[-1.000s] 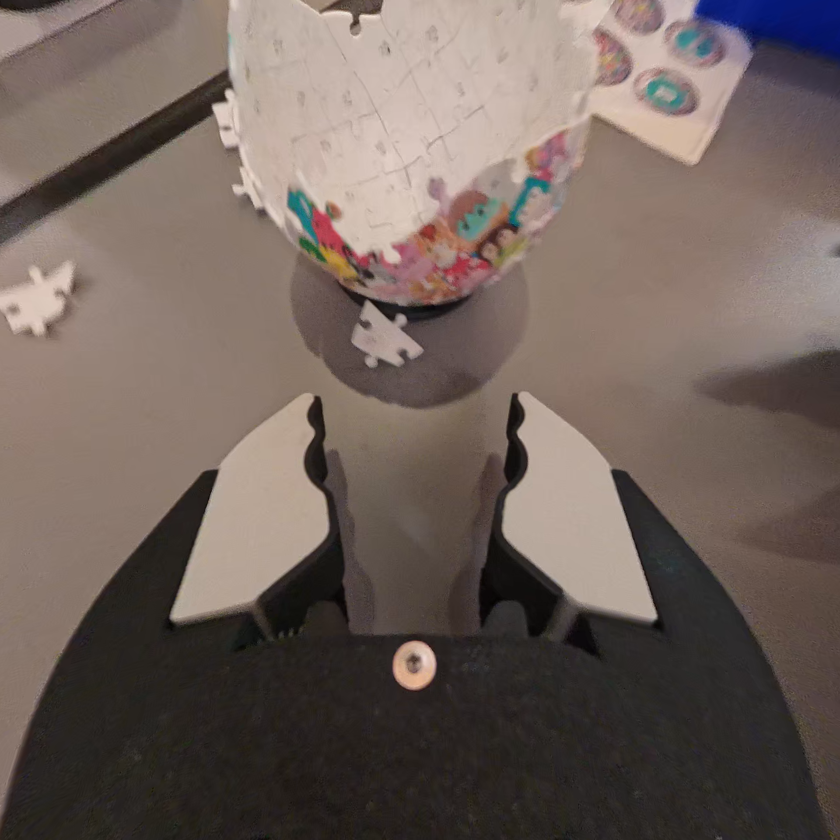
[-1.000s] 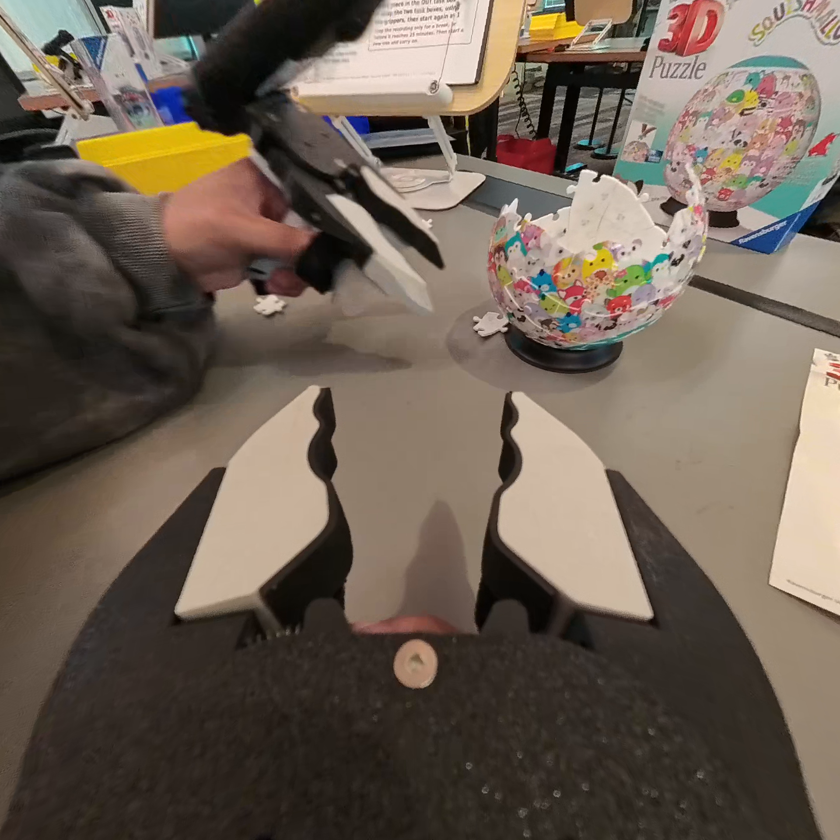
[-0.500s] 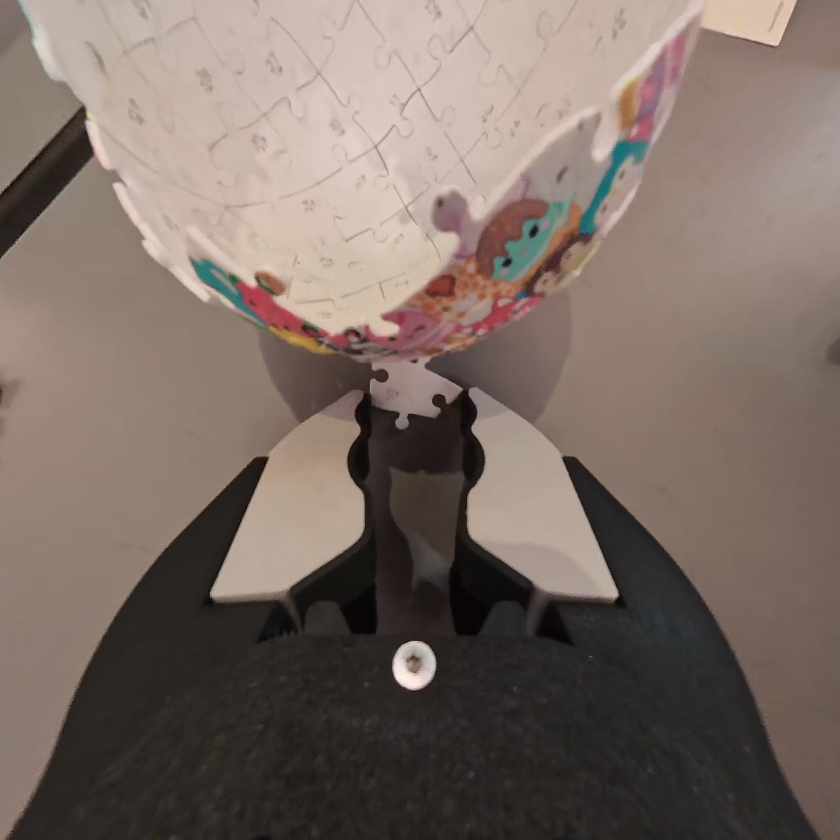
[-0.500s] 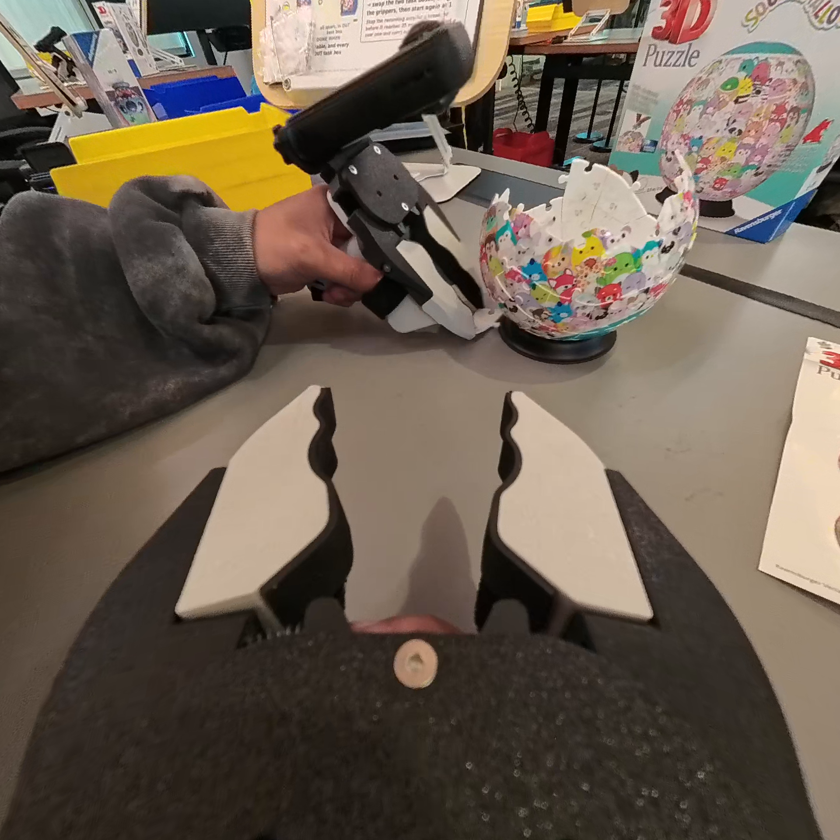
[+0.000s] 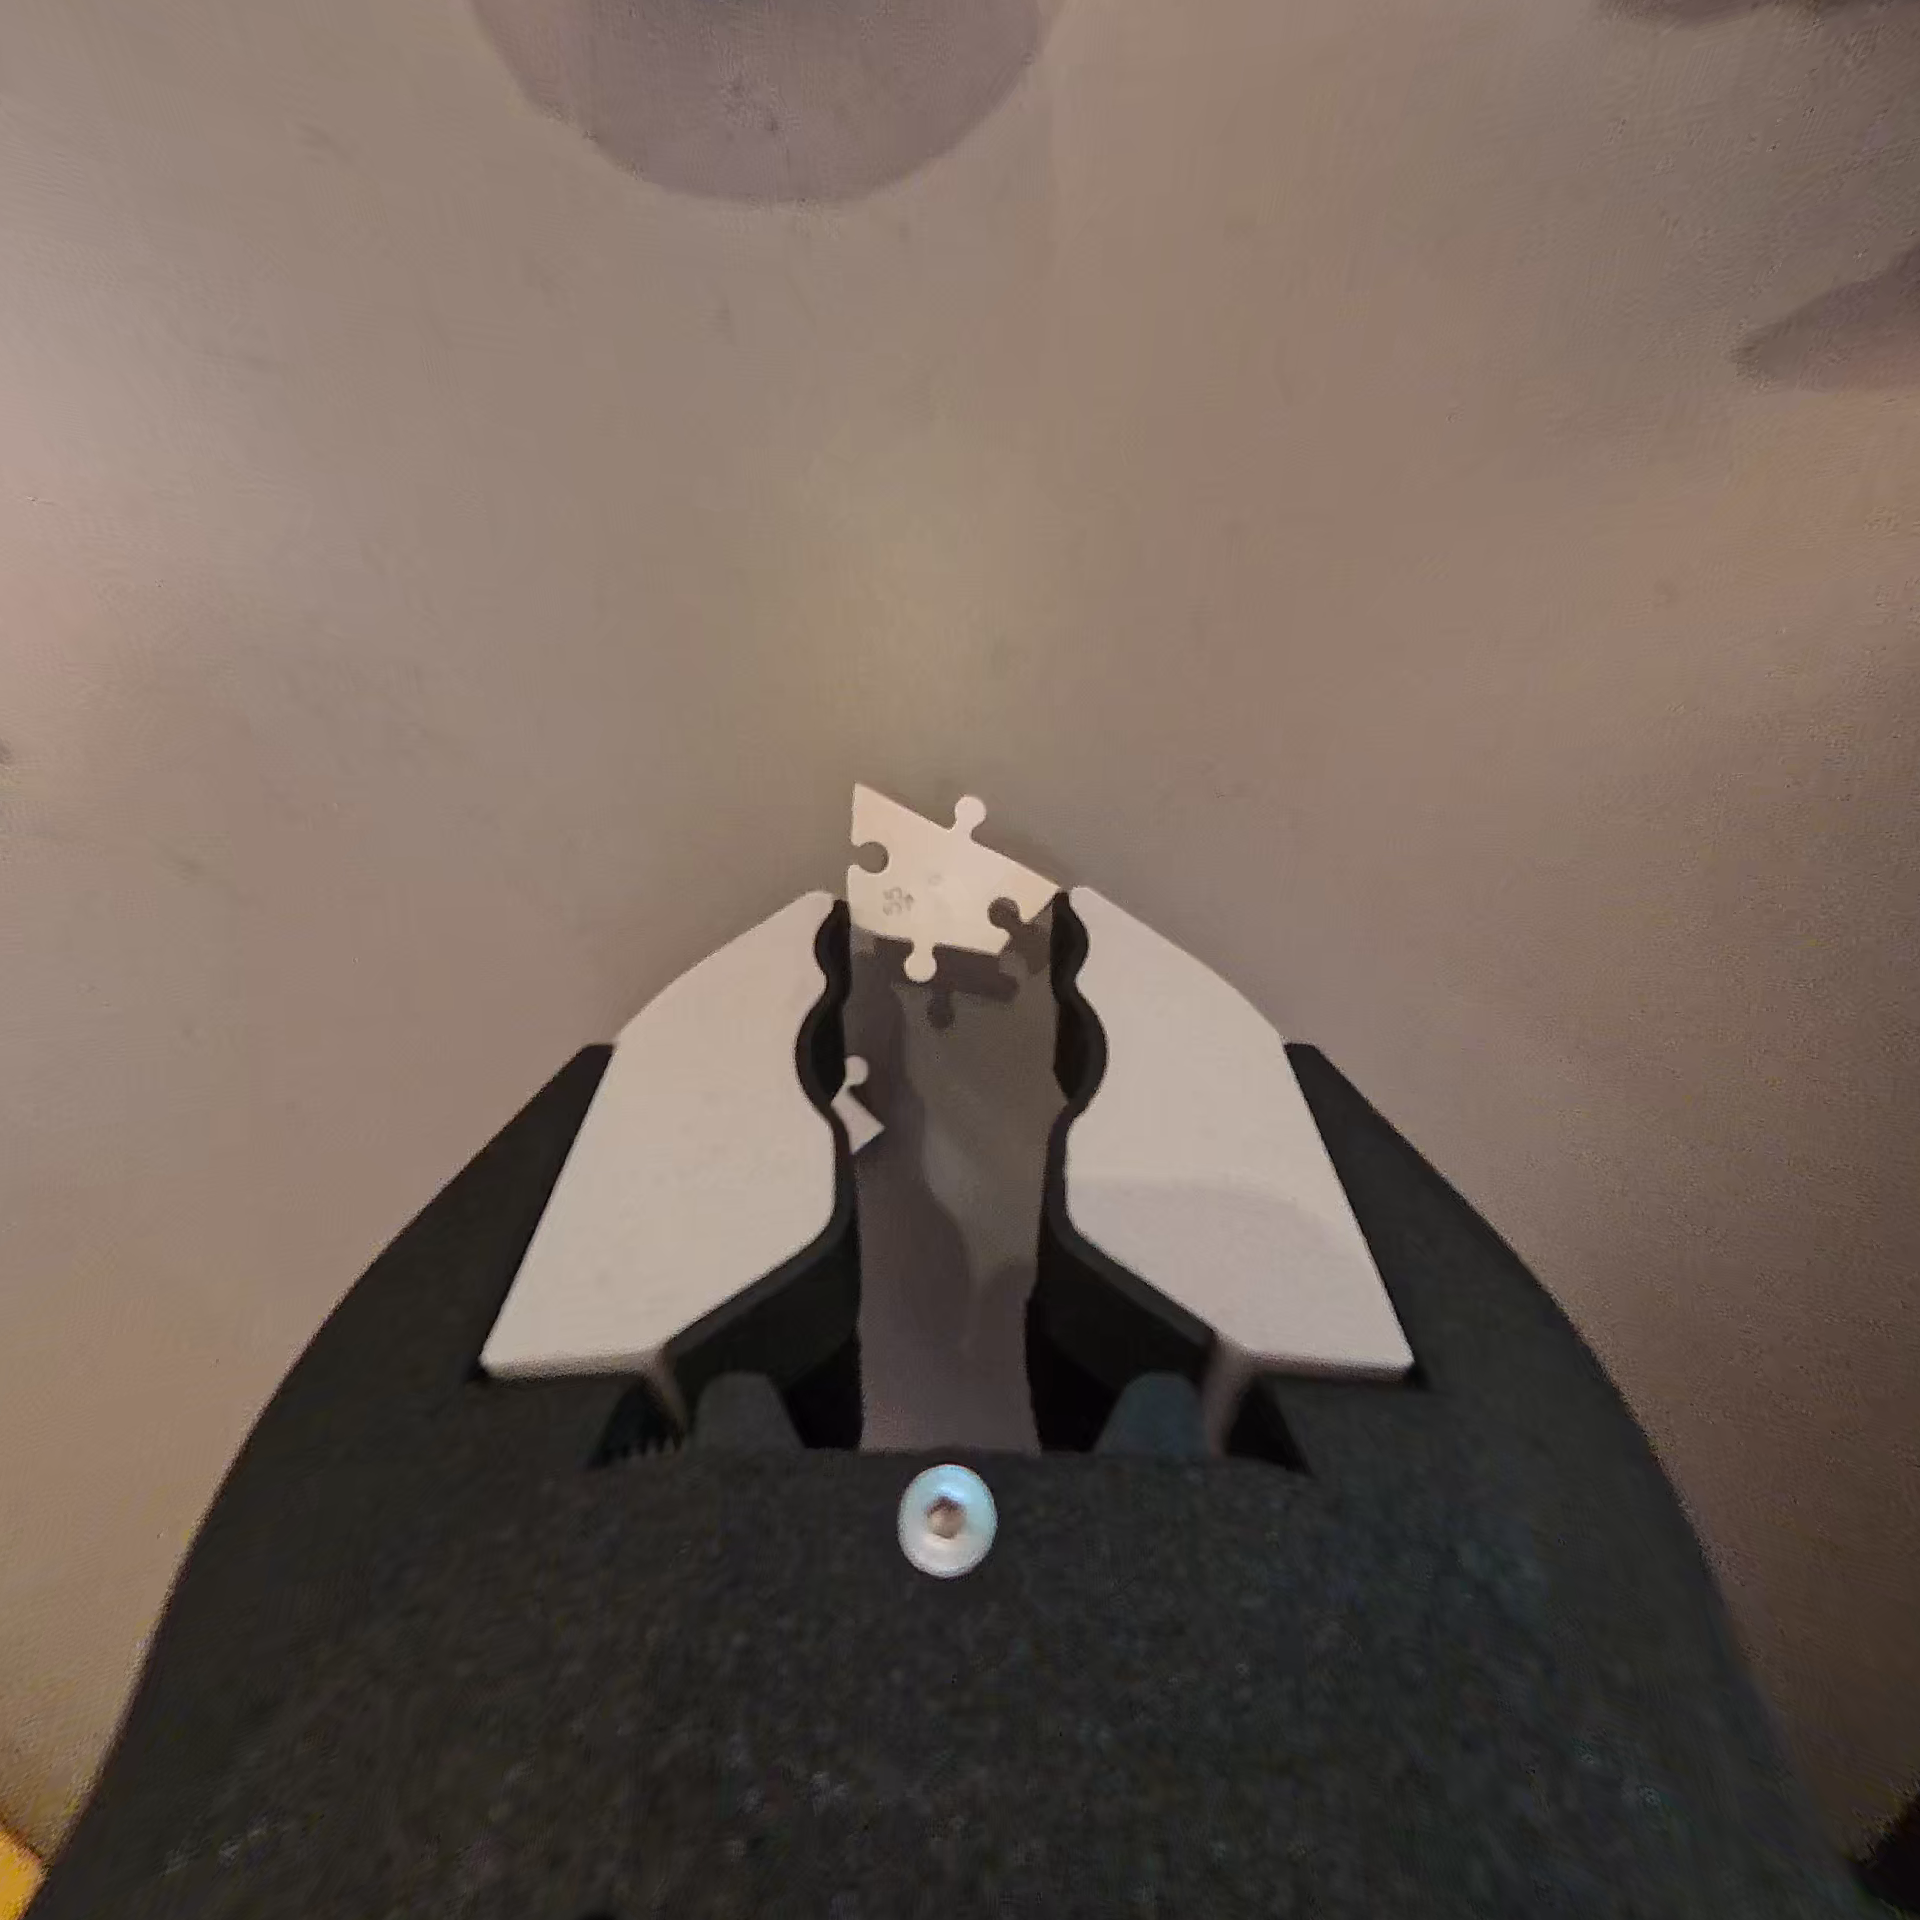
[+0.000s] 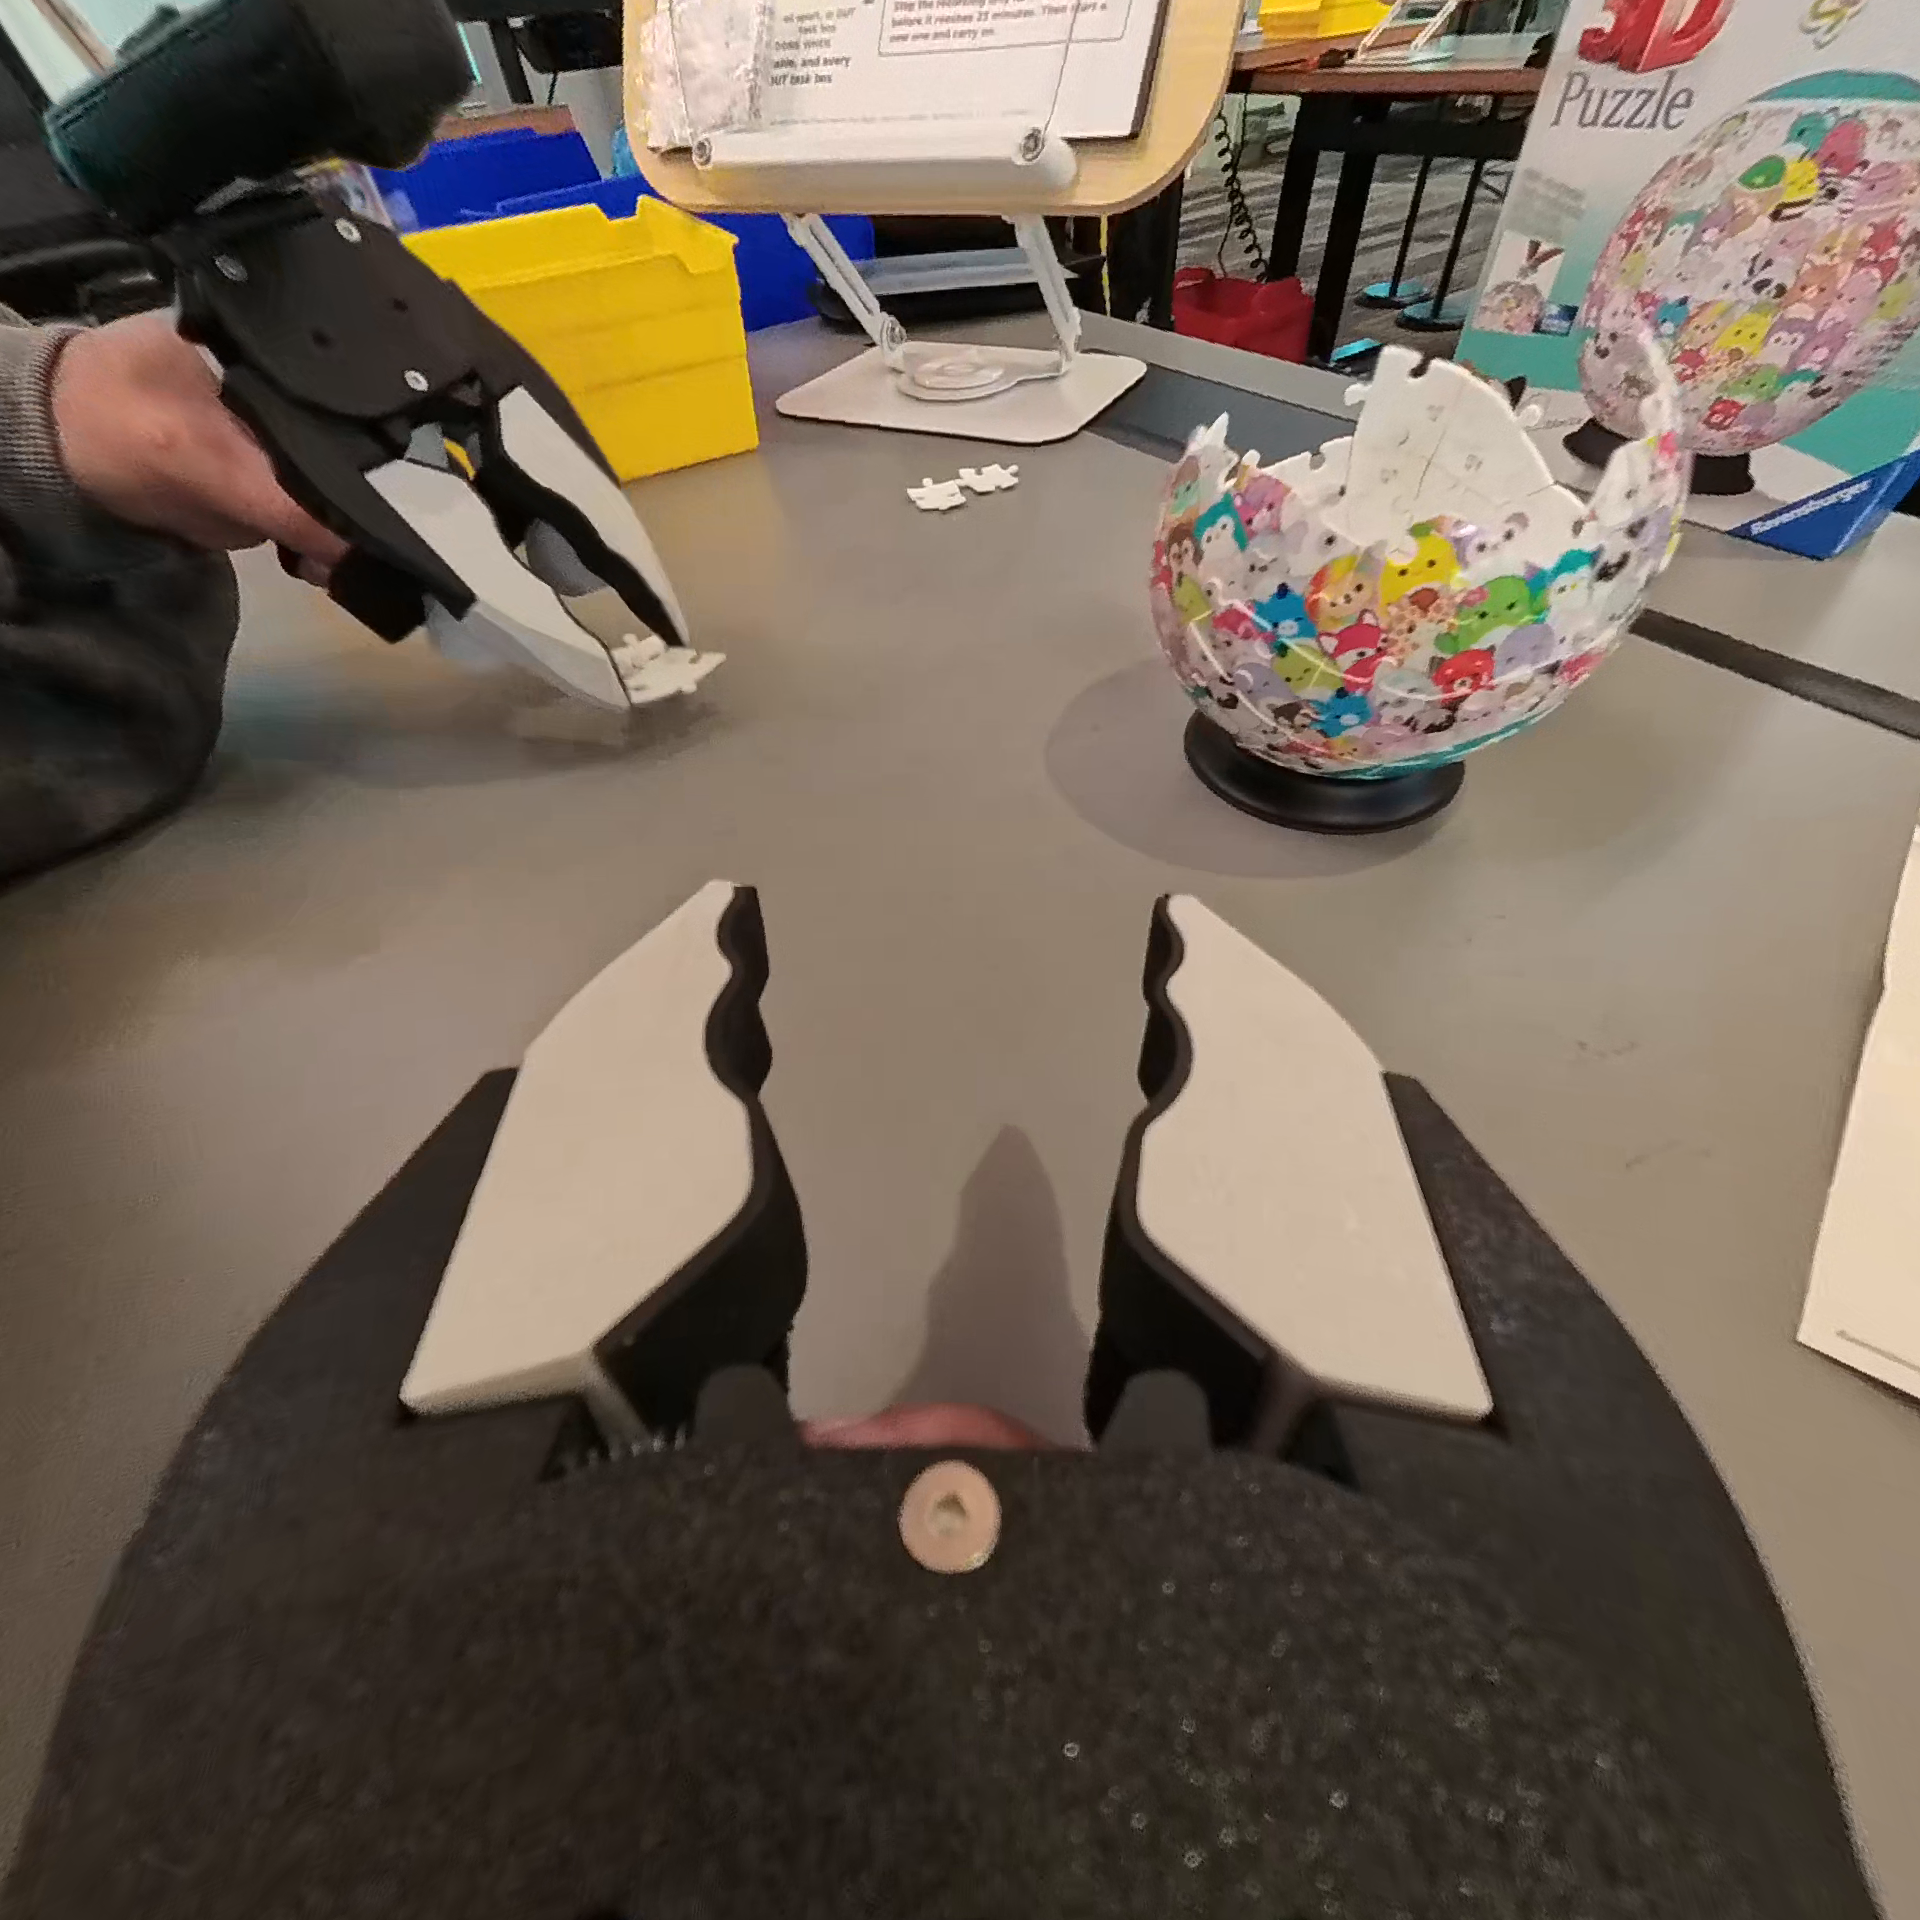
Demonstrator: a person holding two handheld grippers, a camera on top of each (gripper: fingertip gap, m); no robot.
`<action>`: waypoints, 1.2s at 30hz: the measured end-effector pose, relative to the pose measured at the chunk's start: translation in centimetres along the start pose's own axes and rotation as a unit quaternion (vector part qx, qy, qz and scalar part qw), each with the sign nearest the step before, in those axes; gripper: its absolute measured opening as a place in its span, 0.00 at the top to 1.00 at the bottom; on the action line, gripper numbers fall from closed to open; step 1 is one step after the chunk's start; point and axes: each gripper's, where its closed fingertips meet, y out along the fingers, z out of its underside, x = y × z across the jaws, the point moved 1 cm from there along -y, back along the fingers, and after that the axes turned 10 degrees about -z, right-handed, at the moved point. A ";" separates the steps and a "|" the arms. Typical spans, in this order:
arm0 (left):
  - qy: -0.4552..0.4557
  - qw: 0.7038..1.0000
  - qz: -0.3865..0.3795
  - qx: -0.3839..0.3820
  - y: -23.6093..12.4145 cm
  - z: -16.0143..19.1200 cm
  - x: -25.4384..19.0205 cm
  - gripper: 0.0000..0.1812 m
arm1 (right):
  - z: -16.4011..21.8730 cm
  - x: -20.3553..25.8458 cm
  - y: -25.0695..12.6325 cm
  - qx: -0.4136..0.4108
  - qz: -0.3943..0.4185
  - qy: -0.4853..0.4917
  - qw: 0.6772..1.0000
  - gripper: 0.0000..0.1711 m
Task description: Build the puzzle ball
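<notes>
The half-built puzzle ball (image 6: 1423,592) is an open, colourful shell with a white inside, sitting on a black stand (image 6: 1325,795) at the right of the grey table. My left gripper (image 5: 945,902) is shut on a white puzzle piece (image 5: 935,883) pinched flat at its fingertips. In the right wrist view the left gripper (image 6: 649,665) holds that piece (image 6: 670,665) low over the table, well left of the ball. A second white sliver (image 5: 854,1103) shows beside its left finger. My right gripper (image 6: 951,925) is open and empty, low over the table in front of the ball.
Two loose white pieces (image 6: 961,486) lie behind the ball's left side. Yellow bins (image 6: 623,332) and a document stand (image 6: 956,395) stand at the back. The puzzle box (image 6: 1714,260) is at the back right and a paper sheet (image 6: 1870,1195) at the right edge. A person's sleeve (image 6: 94,675) is at the left. There is about 20 cm between the tips of the two grippers.
My left gripper shut on the loose piece by the ball's stand and drew back left, away from the ball, with it. The right gripper stayed open and nearly still.
</notes>
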 end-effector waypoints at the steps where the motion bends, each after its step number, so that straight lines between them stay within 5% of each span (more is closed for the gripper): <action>1: 0.008 1.000 -0.008 0.008 0.3 0.5 0.2 0.80 | 0.1 0.1 0.1 0.002 0.000 -0.003 1.000 0.59; 10: 0.016 1.000 -0.004 0.019 1.0 1.6 0.5 0.79 | 0.1 0.1 0.0 0.007 0.003 -0.007 1.000 0.60; 13: 0.008 1.000 -0.003 0.019 0.0 1.2 0.7 0.62 | 0.1 0.0 0.0 0.005 0.003 -0.005 1.000 0.59; 19: 0.010 0.996 -0.036 -0.077 -3.6 -7.0 7.3 0.66 | 0.1 -0.3 -0.2 -0.001 0.001 0.007 1.000 0.60; 23: -0.014 0.996 -0.068 -0.051 2.5 -11.1 15.5 0.70 | 0.0 -0.4 -0.3 -0.006 0.000 0.011 1.000 0.60; 29: -0.093 0.995 -0.040 0.010 12.7 -12.4 20.3 0.66 | -0.1 -1.2 -0.8 -0.017 0.018 0.025 0.999 0.59; 36: -0.081 0.996 -0.032 -0.011 15.1 -12.5 19.9 0.67 | -0.2 -2.9 -1.3 -0.022 0.040 0.037 0.998 0.59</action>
